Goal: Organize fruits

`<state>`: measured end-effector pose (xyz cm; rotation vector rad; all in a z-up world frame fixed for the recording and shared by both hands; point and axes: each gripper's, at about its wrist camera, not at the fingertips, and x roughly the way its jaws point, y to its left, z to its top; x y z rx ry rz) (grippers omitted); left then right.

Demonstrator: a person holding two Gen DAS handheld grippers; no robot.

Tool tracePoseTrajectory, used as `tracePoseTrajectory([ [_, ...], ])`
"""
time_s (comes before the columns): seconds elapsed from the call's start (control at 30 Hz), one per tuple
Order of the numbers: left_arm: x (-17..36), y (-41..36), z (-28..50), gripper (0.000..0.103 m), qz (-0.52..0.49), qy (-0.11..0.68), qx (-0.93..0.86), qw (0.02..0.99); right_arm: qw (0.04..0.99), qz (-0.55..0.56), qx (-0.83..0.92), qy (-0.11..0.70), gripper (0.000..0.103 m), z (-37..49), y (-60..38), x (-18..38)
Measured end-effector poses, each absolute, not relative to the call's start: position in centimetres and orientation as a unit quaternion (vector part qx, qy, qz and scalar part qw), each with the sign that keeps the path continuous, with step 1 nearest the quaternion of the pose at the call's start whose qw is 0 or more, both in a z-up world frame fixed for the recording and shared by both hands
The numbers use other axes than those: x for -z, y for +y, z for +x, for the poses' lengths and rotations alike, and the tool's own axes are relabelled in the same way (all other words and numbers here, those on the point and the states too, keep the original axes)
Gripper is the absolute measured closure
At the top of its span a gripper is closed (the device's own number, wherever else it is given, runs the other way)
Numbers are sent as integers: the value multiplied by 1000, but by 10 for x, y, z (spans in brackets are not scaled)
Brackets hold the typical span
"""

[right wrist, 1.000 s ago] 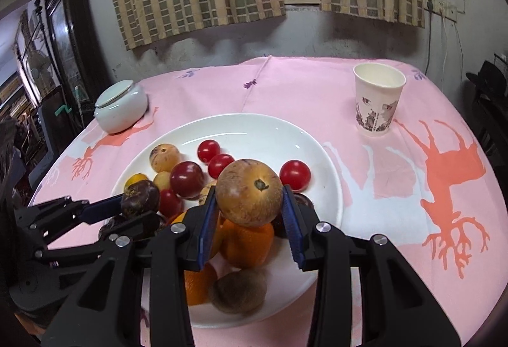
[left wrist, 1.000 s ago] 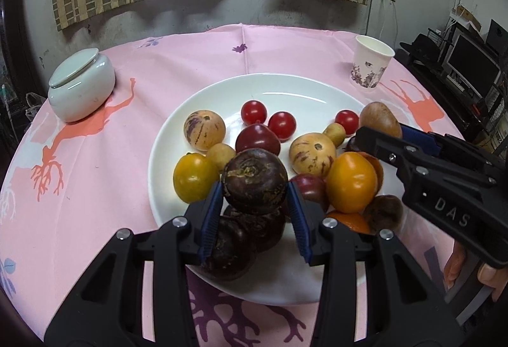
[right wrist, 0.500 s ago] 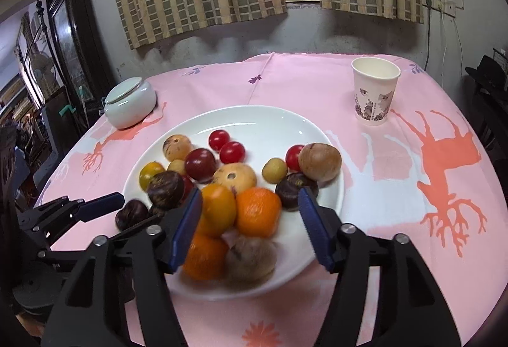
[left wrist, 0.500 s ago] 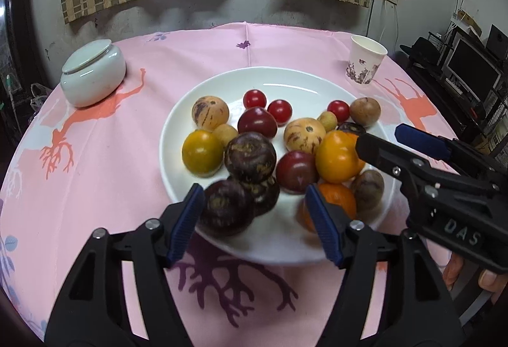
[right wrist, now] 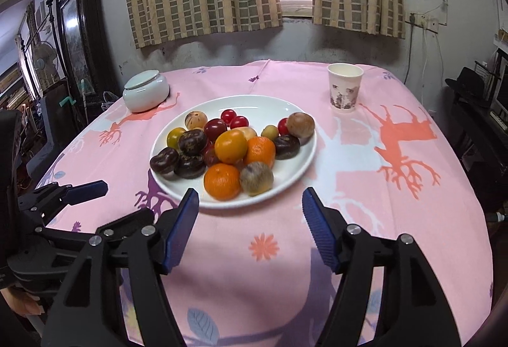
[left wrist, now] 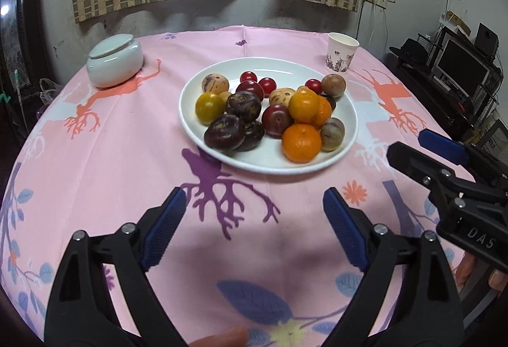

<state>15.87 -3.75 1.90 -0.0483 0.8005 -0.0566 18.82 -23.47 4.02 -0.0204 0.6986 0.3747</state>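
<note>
All fruit is gathered on the white plate (left wrist: 346,112) at the middle of the pink tablecloth (left wrist: 127,156): dark purple fruits (left wrist: 224,132) at the left, oranges (left wrist: 301,143) at the front right, cherry tomatoes (left wrist: 267,85) toward the back. No fruit is seen off the plate, so the task is judged complete or nearly so. The left gripper (left wrist: 254,231) is held over bare cloth on the near side of the plate, angled downward; its jaws have just been opening and stand wide apart, nothing between them. The right gripper (right wrist: 250,226) is posed likewise just short of the plate rim, jaws apart and empty. A lidded jar (left wrist: 115,59) and paper cup (left wrist: 342,52) stand well apart from the plate.
</note>
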Motion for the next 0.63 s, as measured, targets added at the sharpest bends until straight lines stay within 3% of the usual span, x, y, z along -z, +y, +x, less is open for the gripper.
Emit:
tracePoseTrajectory([
  [0.07,-21,-40,147,2,-12,382,30,924,925,-9,-178,335,34,176,-240,-39],
  [0.53,5,-38,123,2,10,394,3,919,921,21,-172,350,33,157,-260,-15],
  [0.63,10,-32,125,2,5,394,-9,919,921,18,-170,350,17,156,-259,-12],
])
